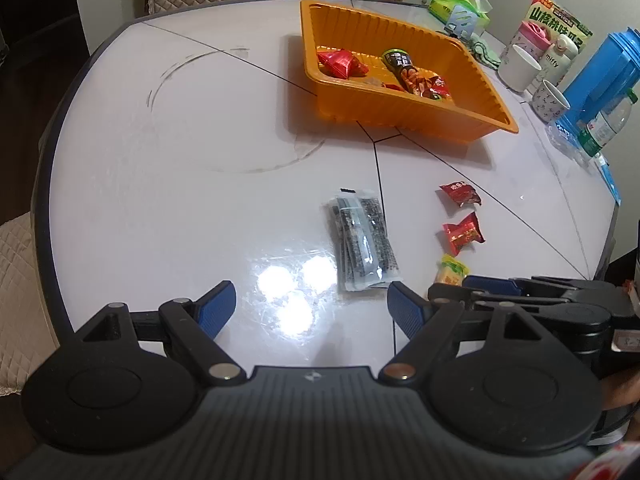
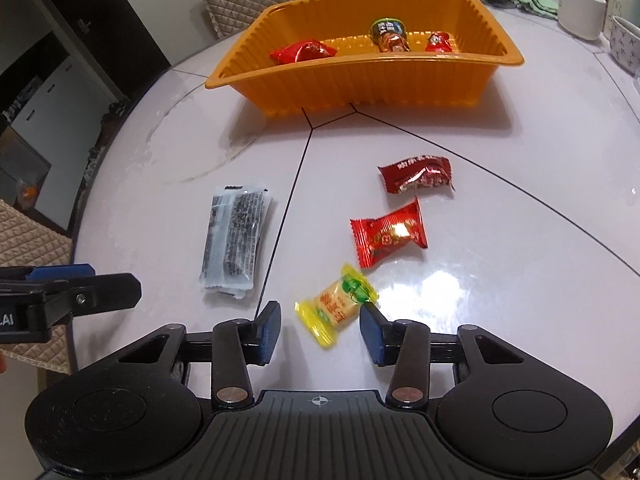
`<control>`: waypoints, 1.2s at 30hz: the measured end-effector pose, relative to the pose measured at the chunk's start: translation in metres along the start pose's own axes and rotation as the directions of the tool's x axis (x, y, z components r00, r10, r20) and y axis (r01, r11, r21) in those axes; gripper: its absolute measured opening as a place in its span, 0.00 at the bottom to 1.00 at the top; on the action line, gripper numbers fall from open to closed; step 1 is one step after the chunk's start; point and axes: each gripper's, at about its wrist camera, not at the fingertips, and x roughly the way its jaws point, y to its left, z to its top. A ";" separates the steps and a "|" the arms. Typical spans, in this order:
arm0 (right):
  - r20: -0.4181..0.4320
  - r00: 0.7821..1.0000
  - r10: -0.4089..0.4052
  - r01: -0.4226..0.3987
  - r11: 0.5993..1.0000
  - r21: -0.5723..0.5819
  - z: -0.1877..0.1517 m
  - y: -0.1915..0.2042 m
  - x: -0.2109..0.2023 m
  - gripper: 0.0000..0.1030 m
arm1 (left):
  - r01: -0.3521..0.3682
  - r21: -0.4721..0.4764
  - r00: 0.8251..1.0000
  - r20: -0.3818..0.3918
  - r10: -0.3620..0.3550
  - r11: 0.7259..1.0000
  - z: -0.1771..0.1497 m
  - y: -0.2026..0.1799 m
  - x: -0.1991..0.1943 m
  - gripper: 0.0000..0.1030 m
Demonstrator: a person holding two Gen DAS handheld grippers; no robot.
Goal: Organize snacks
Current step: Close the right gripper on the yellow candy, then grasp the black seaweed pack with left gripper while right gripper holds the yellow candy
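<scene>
At far left of the counter [image 2: 520,280], the left hand-held gripper [image 1: 312,308] hung with its jaws wide apart and nothing between them, just short of the clear-and-black packet [image 1: 362,240]. Next over, the yellow candy [image 2: 336,304] lay between the pads of the right hand-held gripper [image 2: 320,330]. Those jaws stood partly apart; the right pad looked at or near the wrapper's edge, the left pad clearly off it, so no grip yet. Right of that lay the red candy [image 2: 390,232] and the dark red packet [image 2: 416,174], both loose. Behind, the orange tray [image 2: 360,80] already held several snacks.

Step in hand, by my read: grab the yellow candy for the tray. To do it well, centre the jaws on the candy's body, not the twisted wrapper tail, since foil alone would likely slip. Keep the pads low to the counter, close evenly, lift straight, and clear the tray wall before letting go. Risk: the near pad nudging the candy sideways.
</scene>
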 end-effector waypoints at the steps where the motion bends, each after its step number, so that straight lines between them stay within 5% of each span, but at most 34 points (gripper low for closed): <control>1: 0.003 1.000 -0.006 0.006 1.000 -0.006 0.001 0.001 0.002 0.41 | 0.000 -0.001 1.000 -0.001 0.000 1.000 0.000 0.001 0.001 0.78; 15: 0.036 0.997 -0.070 0.076 0.964 -0.255 -0.010 0.022 0.015 0.34 | -0.001 -0.004 1.000 -0.010 0.001 1.000 0.006 0.003 0.008 0.78; 19: 0.051 0.993 -0.103 0.114 0.939 -0.326 -0.013 0.025 0.016 0.21 | -0.002 0.000 1.000 -0.011 0.002 1.000 0.006 0.000 0.010 0.78; 26: 0.035 0.997 -0.065 0.072 0.949 -0.307 -0.009 0.017 0.014 0.20 | -0.003 0.016 1.000 -0.012 0.004 1.000 0.007 -0.008 0.012 0.78; 36: 0.064 0.996 0.055 -0.049 0.994 -0.094 0.016 -0.015 -0.020 0.20 | -0.001 0.054 1.000 0.016 0.000 0.999 0.010 -0.023 0.017 0.76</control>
